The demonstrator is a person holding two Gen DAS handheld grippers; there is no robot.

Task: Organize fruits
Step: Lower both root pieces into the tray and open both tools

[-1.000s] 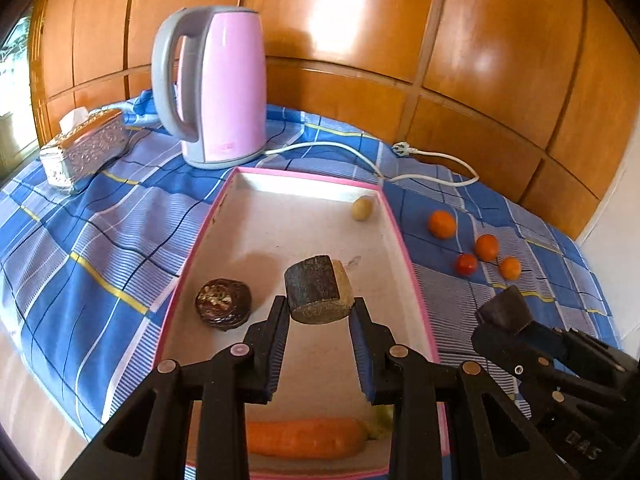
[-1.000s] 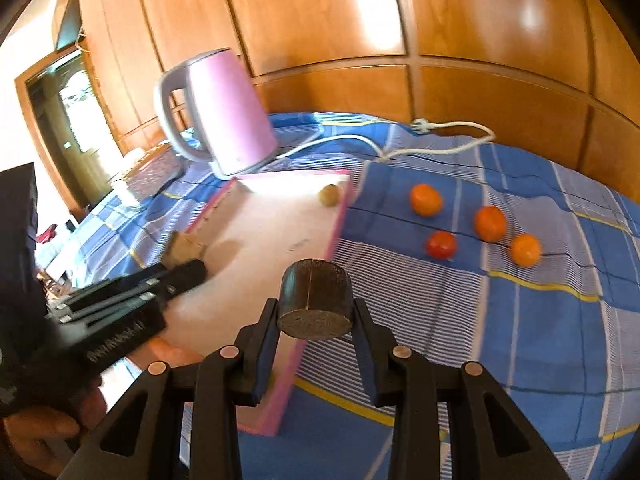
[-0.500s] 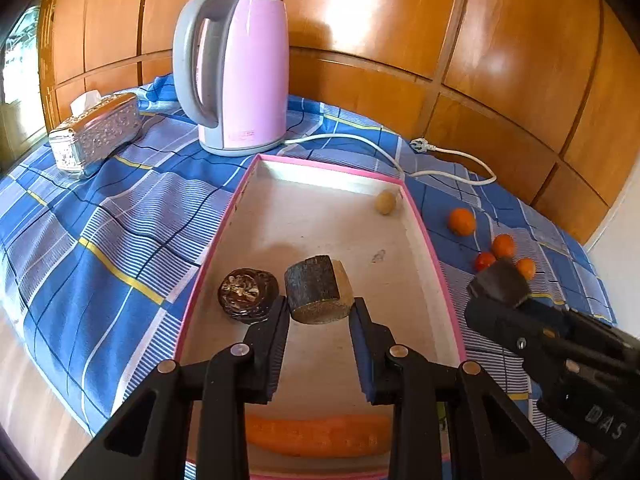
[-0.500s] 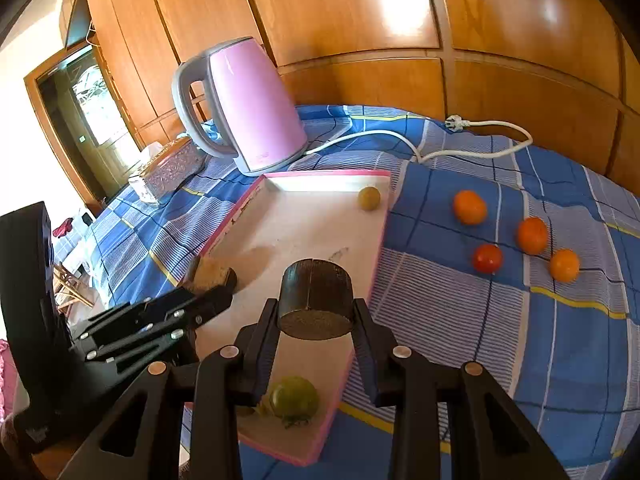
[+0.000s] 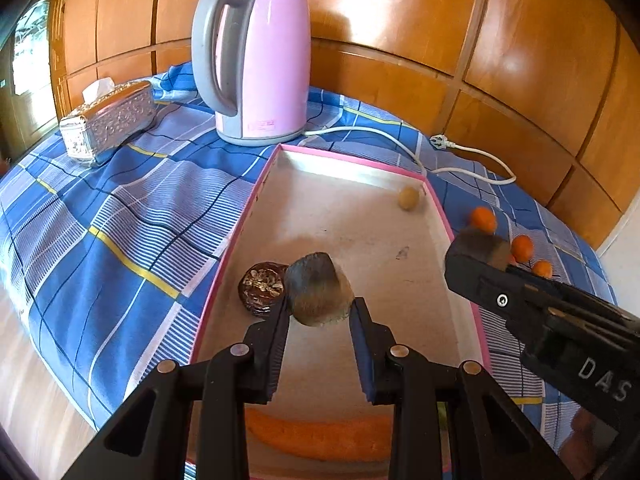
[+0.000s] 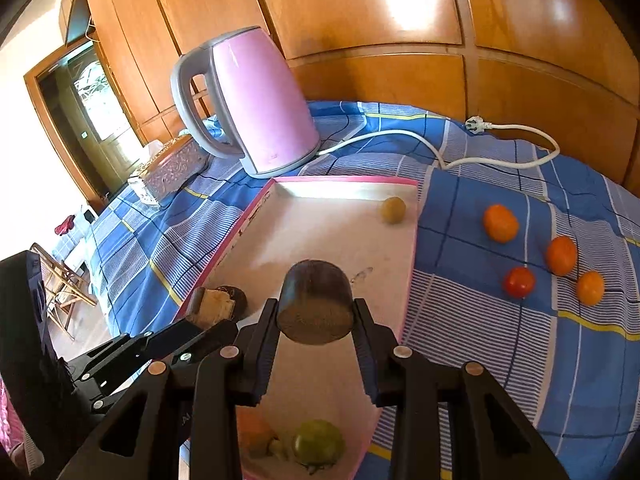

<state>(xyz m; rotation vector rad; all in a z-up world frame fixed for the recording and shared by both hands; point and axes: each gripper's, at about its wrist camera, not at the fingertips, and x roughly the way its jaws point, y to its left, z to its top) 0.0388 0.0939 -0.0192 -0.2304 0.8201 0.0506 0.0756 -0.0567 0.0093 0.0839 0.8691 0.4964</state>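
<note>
My left gripper (image 5: pixel 320 314) is shut on a dark brown chunk with a tan cut face (image 5: pixel 320 294), held above the pink-rimmed tray (image 5: pixel 256 208). My right gripper (image 6: pixel 316 318) is shut on a dark, drum-shaped piece (image 6: pixel 315 304) over the tray's right half (image 6: pixel 412 240). In the tray lie a dark round fruit (image 5: pixel 262 288), a small yellowish fruit (image 6: pixel 393 210), a carrot (image 5: pixel 320 436) and a green fruit (image 6: pixel 318 444). Three orange fruits (image 6: pixel 500 223) (image 6: pixel 561 255) (image 6: pixel 590 287) and a red tomato (image 6: pixel 518 282) lie on the cloth right of the tray.
A pink kettle (image 5: pixel 256 60) stands behind the tray, its white cord (image 6: pixel 500 162) trailing across the blue checked cloth (image 5: pixel 100 208). A silver tissue box (image 5: pixel 108 120) sits at the far left. Wooden wall panels close the back. The table edge and floor show at the left.
My right gripper has carried its dark piece leftward, from over the cloth to over the tray. The left gripper keeps its chunk and has barely shifted.
</note>
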